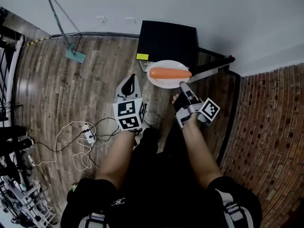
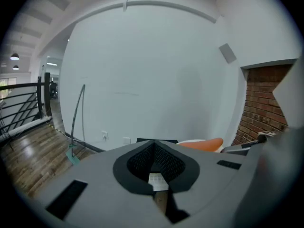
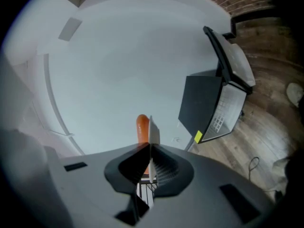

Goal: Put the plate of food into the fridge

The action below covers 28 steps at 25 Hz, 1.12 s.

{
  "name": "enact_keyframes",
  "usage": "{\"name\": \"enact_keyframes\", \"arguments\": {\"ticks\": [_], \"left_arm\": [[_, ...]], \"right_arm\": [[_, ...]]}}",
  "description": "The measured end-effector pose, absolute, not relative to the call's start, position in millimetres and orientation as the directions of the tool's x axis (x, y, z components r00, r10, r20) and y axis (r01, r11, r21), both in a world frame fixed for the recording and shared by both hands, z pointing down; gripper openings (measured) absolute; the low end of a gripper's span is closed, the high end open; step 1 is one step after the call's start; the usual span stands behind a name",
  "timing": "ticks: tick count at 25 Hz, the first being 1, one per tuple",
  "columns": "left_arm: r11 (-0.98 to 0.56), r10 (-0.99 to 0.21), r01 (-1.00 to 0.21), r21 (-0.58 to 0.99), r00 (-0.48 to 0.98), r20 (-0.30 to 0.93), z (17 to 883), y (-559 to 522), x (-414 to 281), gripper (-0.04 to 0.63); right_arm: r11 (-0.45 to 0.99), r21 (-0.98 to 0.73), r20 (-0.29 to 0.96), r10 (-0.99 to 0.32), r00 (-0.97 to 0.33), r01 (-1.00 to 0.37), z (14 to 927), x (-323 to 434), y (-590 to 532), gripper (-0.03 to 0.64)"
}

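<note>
No text or number can be read.

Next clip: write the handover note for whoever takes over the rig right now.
Right gripper: shut on the rim of the plate, which has a long orange food piece lying on it.
Left gripper: shut, empty.
Fridge: on the floor just ahead, door open.
Done: plate is lifted and close to the fridge.
Left: set it inside, then release.
</note>
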<state>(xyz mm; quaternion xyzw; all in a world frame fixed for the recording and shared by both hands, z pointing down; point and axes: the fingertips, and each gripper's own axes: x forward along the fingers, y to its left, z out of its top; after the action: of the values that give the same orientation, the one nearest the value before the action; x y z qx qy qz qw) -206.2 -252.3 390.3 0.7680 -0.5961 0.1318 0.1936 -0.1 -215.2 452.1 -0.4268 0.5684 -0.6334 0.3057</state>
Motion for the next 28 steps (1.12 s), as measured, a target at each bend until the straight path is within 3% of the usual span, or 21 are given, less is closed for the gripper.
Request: {"name": "enact_keyframes", "arguments": {"ticks": [5,12,20,28], "left_arm": [[-0.208,-0.834,-0.962,0.174,0.267,0.482,467.8,-253.8,-201.5,-0.005],[-0.223,-0.836,-0.956,0.191,0.288,0.466,580.4,-256.0,-185.2,-0.005],[-0.244,-0.868,-0.946,0.212,0.311,0.388,722.7,-267.9,-170.1,-0.005],[-0.213,-0.907,-0.961,0.177,0.262,0.329,793.0,-271.5,-176.8,-0.005]], "right_arm": [[-0.252,-0.964,0.265,-0.876,-0.403,-0.087,541.0,16.2,-202.8,0.031],[-0.240,-0.965,0.262,-0.853,-0.451,-0.105,672.0,25.7,-207.3,0.031],[-0.146,-0.988,0.153,-0.892,-0.425,-0.050,814.7,40.9,-246.9,0.034],[-0.076,-0.997,0.060,-0.939,-0.338,0.033,894.2,56.7,-297.6,0.034]]}}
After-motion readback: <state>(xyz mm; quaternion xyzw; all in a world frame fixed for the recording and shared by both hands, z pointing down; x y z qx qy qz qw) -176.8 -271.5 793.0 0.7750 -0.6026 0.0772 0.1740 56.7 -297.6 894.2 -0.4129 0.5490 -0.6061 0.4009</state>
